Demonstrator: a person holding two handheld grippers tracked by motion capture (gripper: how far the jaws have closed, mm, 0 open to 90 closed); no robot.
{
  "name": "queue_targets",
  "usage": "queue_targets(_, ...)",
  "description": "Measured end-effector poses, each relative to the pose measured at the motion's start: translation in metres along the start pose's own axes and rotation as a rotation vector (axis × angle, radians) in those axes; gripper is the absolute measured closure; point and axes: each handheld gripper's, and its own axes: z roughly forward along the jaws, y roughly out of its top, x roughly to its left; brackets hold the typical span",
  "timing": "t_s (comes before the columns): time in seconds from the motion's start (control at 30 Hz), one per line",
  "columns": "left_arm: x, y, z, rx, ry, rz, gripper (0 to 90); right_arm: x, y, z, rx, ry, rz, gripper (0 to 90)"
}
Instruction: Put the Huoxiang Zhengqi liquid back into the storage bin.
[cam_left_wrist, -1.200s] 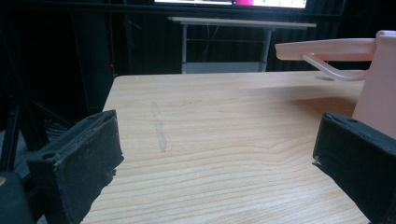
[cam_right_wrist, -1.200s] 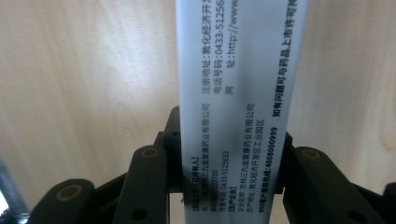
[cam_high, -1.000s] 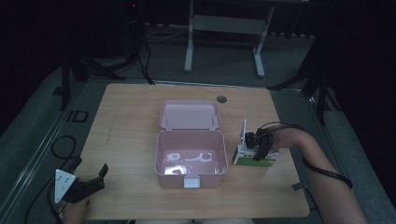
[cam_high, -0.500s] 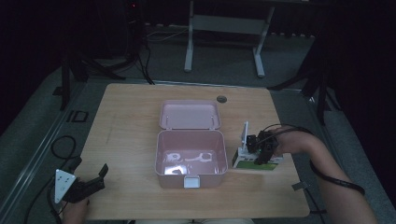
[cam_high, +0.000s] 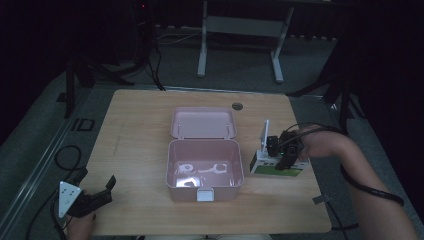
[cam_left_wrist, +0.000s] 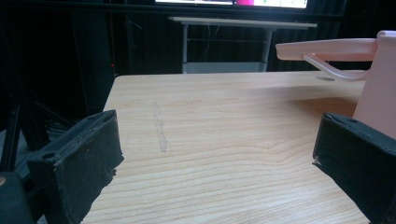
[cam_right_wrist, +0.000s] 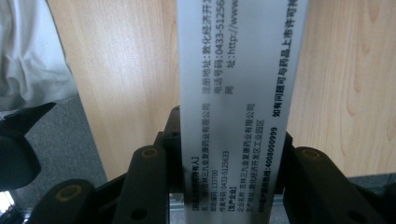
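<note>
Right gripper (cam_high: 282, 159) of mine's clamped on the medicine box (cam_high: 275, 165), pink case (cam_high: 205, 162) sitting open just to its left.

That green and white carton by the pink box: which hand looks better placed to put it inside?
The right. Its tool is already shut on the carton, just right of the open pink box. The left tool sits open near the table's front left corner, holding nothing, with the box between it and the carton.

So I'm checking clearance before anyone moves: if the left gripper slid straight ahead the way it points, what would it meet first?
Probably nothing soon: between the left gripper's open jaws lies bare table. The pink box sits off to the right and might graze that jaw; depth is unclear.
</note>
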Motion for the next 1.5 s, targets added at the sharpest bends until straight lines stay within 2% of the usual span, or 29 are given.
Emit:
queue_targets(0.4, 0.000, 0.000, 0.000, 0.000, 0.000, -0.001, 1.1, 0.000, 0.012, -0.039, -0.008, -0.024, 0.011, 62.7)
queue_targets(0.47, 0.000, 0.000, 0.000, -0.001, 0.000, -0.003, 1.1, 0.002, 0.020, -0.049, 0.002, -0.036, 0.003, 62.8)
queue_targets(0.57, 0.000, 0.000, 0.000, -0.002, -0.002, -0.002, 1.1, 0.003, 0.027, -0.055, 0.007, -0.042, -0.001, 62.7)
queue_targets(0.73, 0.000, 0.000, 0.000, -0.001, -0.004, 0.000, 1.2, 0.001, 0.041, -0.065, -0.018, -0.037, -0.002, 62.6)
queue_targets(1.03, 0.000, 0.000, 0.000, -0.002, -0.006, 0.000, 1.1, 0.001, 0.069, -0.070, -0.004, -0.052, -0.024, 62.6)
queue_targets(1.07, 0.000, 0.000, 0.000, -0.002, -0.005, 0.001, 1.1, 0.002, 0.079, -0.071, -0.011, -0.044, -0.036, 62.6)
queue_targets(1.2, 0.000, 0.000, 0.000, -0.003, -0.006, 0.001, 1.2, 0.005, 0.094, -0.073, -0.014, -0.050, -0.053, 62.6)
queue_targets(1.5, 0.000, 0.000, 0.000, -0.001, -0.006, 0.005, 1.1, 0.008, 0.117, -0.071, -0.007, -0.050, -0.073, 62.6)
